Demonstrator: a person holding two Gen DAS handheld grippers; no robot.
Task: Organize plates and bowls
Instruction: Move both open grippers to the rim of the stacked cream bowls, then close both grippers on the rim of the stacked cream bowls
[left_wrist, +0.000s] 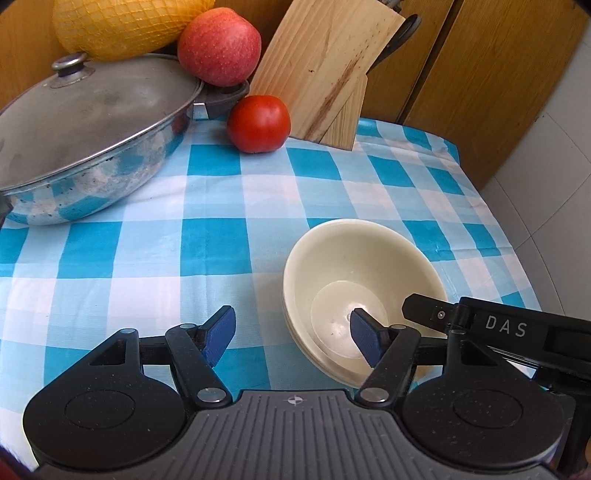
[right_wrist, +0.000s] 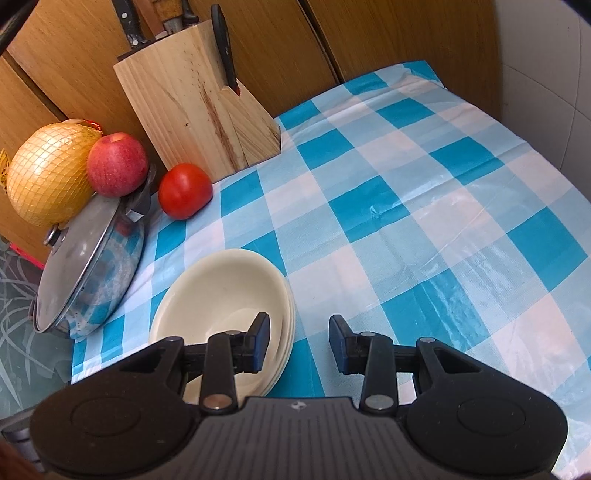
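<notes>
A stack of nested cream bowls (left_wrist: 340, 266) (right_wrist: 221, 288) sits on the blue and white checked tablecloth (left_wrist: 207, 206) (right_wrist: 424, 221). My left gripper (left_wrist: 291, 314) is open and straddles the stack's left rim, with one blue pad inside the top bowl and the other outside over the cloth. My right gripper (right_wrist: 299, 319) is open astride the right rim, its left pad inside the bowl and its right pad clear of the rim. One of its black fingers (left_wrist: 424, 308) shows in the left wrist view, over the bowl's right side.
A lidded steel pan (left_wrist: 88, 140) (right_wrist: 88, 273) stands left of the bowls, with an apple (left_wrist: 219, 46) (right_wrist: 117, 164) and a netted yellow fruit (left_wrist: 122, 26) (right_wrist: 48, 177) against it. A tomato (left_wrist: 258, 123) (right_wrist: 184, 191) and a wooden knife block (left_wrist: 328, 74) (right_wrist: 195, 107) stand at the back. The table edge runs near the bowls.
</notes>
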